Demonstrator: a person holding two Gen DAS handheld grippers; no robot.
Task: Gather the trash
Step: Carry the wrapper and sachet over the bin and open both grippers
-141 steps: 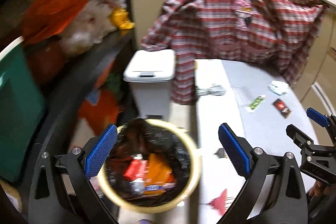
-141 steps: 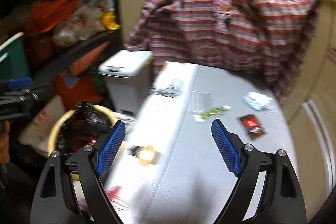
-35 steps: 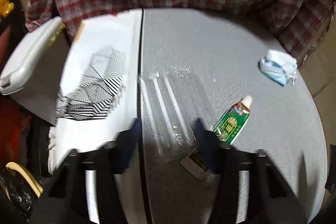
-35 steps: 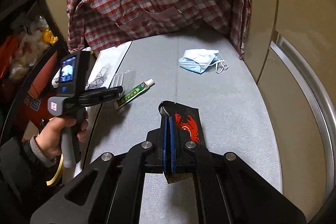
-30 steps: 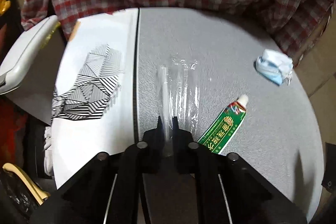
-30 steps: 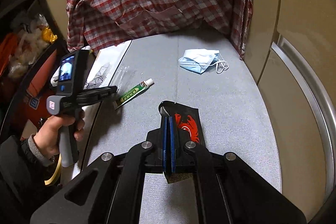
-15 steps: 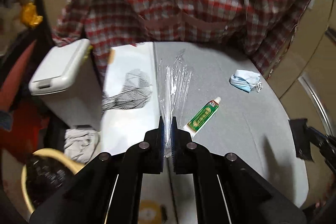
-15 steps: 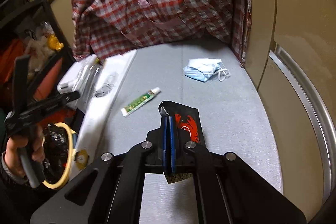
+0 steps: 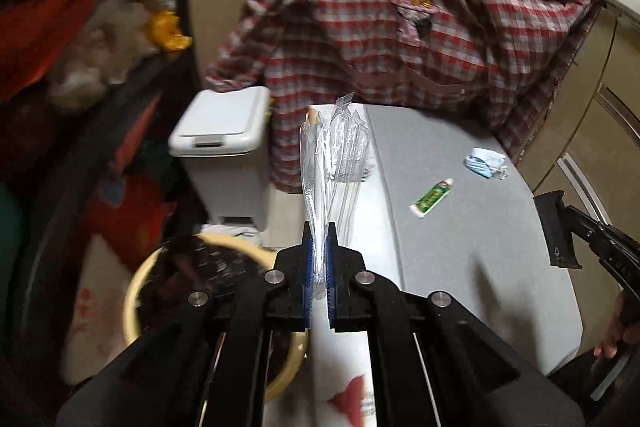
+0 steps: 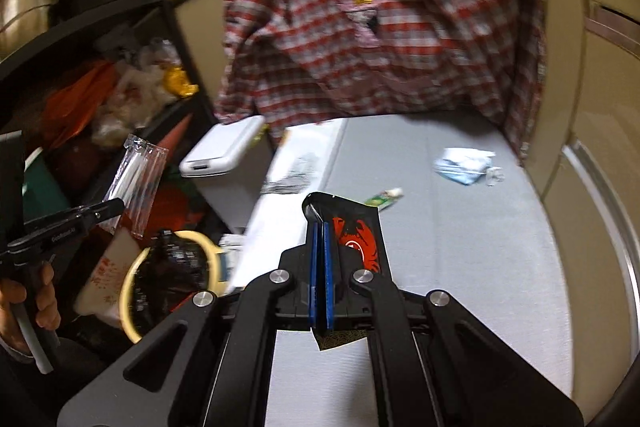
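My left gripper (image 9: 318, 247) is shut on a clear plastic wrapper (image 9: 332, 155) and holds it up above the table's left edge, close to the yellow-rimmed bin with a black liner (image 9: 192, 275). The wrapper also shows in the right wrist view (image 10: 138, 183), above the bin (image 10: 168, 279). My right gripper (image 10: 320, 251) is shut on a black packet with a red print (image 10: 356, 231), held above the grey table (image 10: 460, 247). A green tube (image 9: 430, 198) and a crumpled blue face mask (image 9: 484, 161) lie on the table.
A white lidded bin (image 9: 224, 135) stands by the table's far left corner. A red plaid shirt (image 9: 400, 27) hangs behind the table. Dark shelves with bags and clutter (image 9: 80, 59) stand at the left. White printed sheets (image 9: 352, 367) lie along the table's left side.
Both grippers shut on their items, lifted them off the table and moved back and to the left. The bin has come into view in both wrist views.
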